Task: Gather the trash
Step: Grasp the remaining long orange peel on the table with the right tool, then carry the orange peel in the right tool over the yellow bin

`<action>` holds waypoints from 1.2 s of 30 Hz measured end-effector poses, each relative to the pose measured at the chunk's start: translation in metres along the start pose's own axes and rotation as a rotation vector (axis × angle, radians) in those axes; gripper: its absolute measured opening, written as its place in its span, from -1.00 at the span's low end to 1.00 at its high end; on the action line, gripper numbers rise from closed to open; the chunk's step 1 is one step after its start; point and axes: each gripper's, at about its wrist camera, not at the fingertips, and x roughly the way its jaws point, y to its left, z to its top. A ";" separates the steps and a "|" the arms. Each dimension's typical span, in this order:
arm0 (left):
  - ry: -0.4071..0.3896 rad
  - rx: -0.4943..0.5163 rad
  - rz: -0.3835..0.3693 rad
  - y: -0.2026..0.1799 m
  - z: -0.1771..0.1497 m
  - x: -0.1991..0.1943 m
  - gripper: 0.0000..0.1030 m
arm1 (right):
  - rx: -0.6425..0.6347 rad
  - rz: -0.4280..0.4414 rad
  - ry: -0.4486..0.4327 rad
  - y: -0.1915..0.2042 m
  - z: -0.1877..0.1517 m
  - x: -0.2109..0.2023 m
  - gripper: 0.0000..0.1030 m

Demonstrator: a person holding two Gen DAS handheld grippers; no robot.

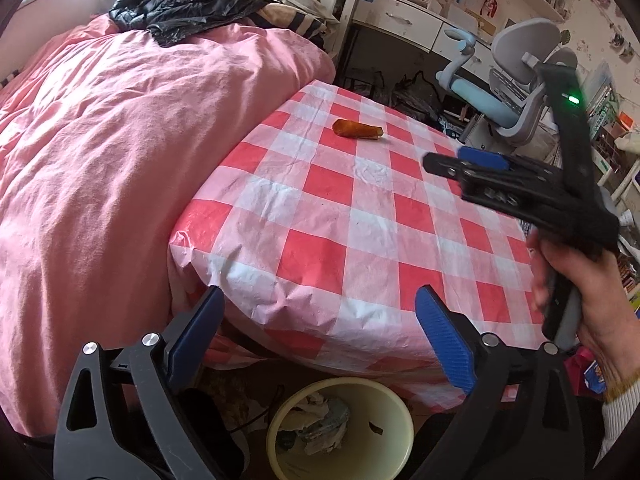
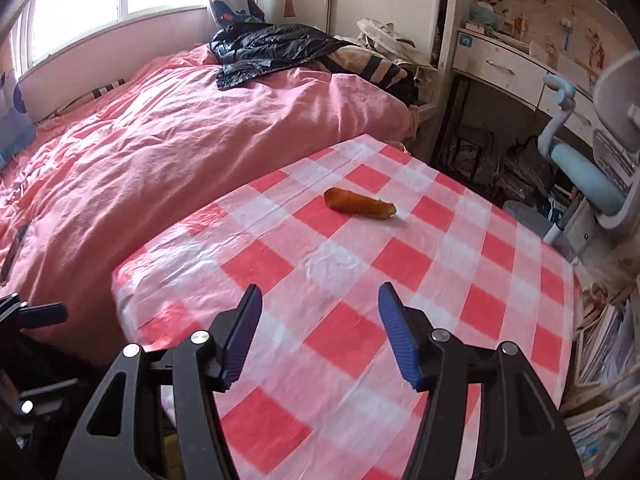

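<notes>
On the checked table (image 2: 500, 280) the orange wrapper (image 2: 359, 203) lies crosswise, torn end right; both jaws gape, empty

1. The bin (image 1: 340, 432) under the tabletop (image 1: 360, 220) edge is cut off by the left wrist view's lower border, and what its crumpled contents are cannot be told.
2. The right gripper (image 1: 466, 166) is smeared in the left wrist view; its fingers overlap, so their gap is unreadable there.
3. The person's hand (image 1: 580, 296) blurs at the knuckles, and its sleeve runs off the frame.
4. The shelf clutter (image 2: 600, 420) is too small to identify.
</notes>
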 end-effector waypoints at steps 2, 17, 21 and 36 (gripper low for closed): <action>0.003 -0.006 -0.019 0.000 0.002 -0.001 0.80 | -0.041 -0.012 0.028 -0.002 0.016 0.024 0.14; 0.048 -0.022 -0.135 -0.004 0.016 0.003 0.81 | -0.187 -0.064 0.190 -0.027 0.064 0.148 0.17; 0.054 -0.031 -0.147 -0.002 0.021 0.006 0.81 | -0.132 -0.010 0.190 -0.033 0.066 0.158 0.00; 0.014 -0.084 -0.054 0.020 0.027 0.005 0.81 | 0.175 0.082 0.089 -0.047 -0.004 0.057 -0.68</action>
